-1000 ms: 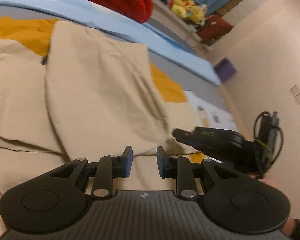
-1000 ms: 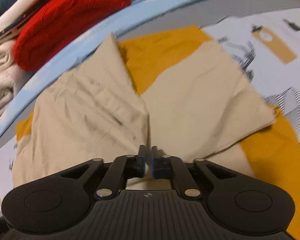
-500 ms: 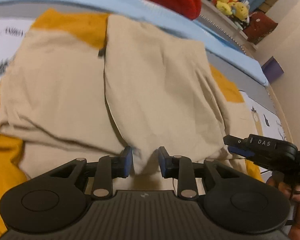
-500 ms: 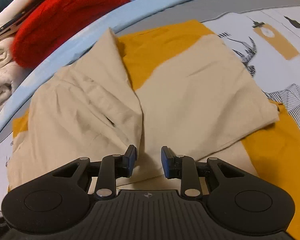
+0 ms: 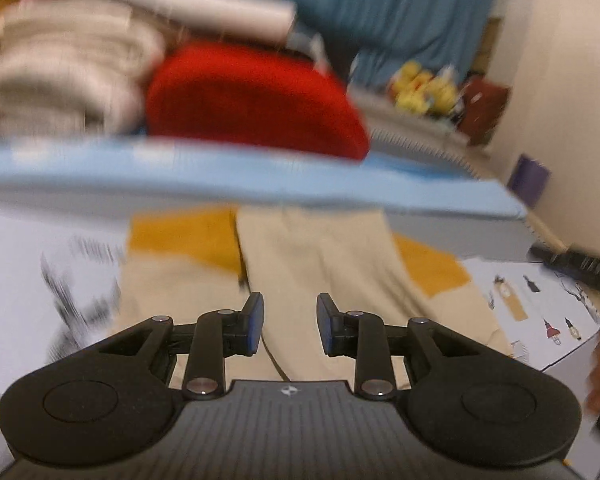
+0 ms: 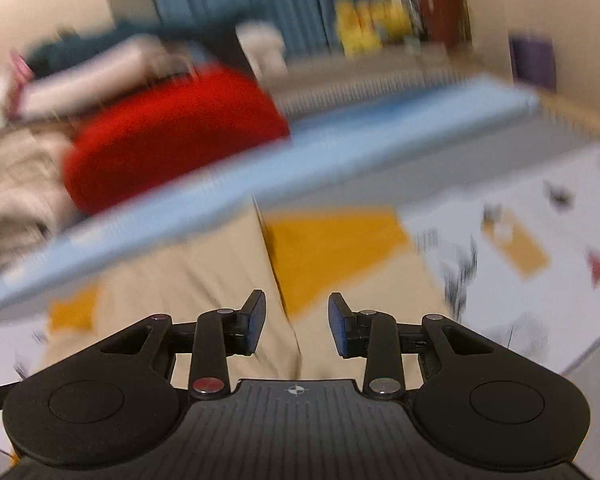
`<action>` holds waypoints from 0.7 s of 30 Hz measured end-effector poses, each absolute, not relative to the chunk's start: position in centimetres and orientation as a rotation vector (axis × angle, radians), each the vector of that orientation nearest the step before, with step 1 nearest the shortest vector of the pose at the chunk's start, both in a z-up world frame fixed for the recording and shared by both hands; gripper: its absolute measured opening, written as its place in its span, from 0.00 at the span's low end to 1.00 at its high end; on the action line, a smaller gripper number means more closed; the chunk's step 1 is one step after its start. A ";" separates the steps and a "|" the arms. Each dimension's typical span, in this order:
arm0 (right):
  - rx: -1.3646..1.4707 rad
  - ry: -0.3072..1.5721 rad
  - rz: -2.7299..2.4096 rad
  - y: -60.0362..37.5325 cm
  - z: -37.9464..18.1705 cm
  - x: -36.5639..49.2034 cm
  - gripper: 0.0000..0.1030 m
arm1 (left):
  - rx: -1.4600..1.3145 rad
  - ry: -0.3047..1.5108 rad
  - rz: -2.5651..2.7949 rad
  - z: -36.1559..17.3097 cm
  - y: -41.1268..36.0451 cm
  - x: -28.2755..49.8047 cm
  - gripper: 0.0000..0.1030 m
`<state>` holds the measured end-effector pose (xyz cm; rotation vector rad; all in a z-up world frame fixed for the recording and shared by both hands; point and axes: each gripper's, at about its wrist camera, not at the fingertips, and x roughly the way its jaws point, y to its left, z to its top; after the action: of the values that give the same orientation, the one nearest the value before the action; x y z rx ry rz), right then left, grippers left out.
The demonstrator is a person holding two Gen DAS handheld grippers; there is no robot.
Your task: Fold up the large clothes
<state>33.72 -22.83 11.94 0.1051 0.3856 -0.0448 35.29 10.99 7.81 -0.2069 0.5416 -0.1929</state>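
Your left claw [image 5: 290, 324] fills the bottom of its view, jaws parted with nothing between them. Your right claw [image 6: 296, 326] sits the same way in its own view, jaws opening and gripping nothing.

Beyond both claws, in the lower middle of each frame, lies the beige garment [image 5: 320, 264], spread flat with a straight fold edge running up its middle. It rests on a yellow sheet [image 6: 332, 240] over a white printed cover [image 5: 540, 304].

Above it, a pale blue edge [image 5: 260, 176] crosses the frame, with a red cushion [image 5: 252, 96] and stacked pale bedding [image 5: 60, 64] behind, all blurred.

The cloth looks light, soft and limp, so it should sag and crease when lifted. Pinching a corner or hem with each claw seems the best hold.
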 end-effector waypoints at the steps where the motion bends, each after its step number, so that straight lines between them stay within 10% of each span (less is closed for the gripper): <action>1: 0.083 0.330 -0.023 -22.8 13.5 32.5 0.35 | -0.185 0.496 -0.190 9.1 11.5 33.9 0.31; 21: 0.045 -0.037 -0.070 -30.7 28.5 -8.5 0.40 | -0.272 0.300 -0.105 22.6 18.6 -4.4 0.40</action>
<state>-8.52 -30.67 28.50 0.0450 -0.0371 -0.0698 -4.41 18.61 22.61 -0.2719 0.3001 -0.1050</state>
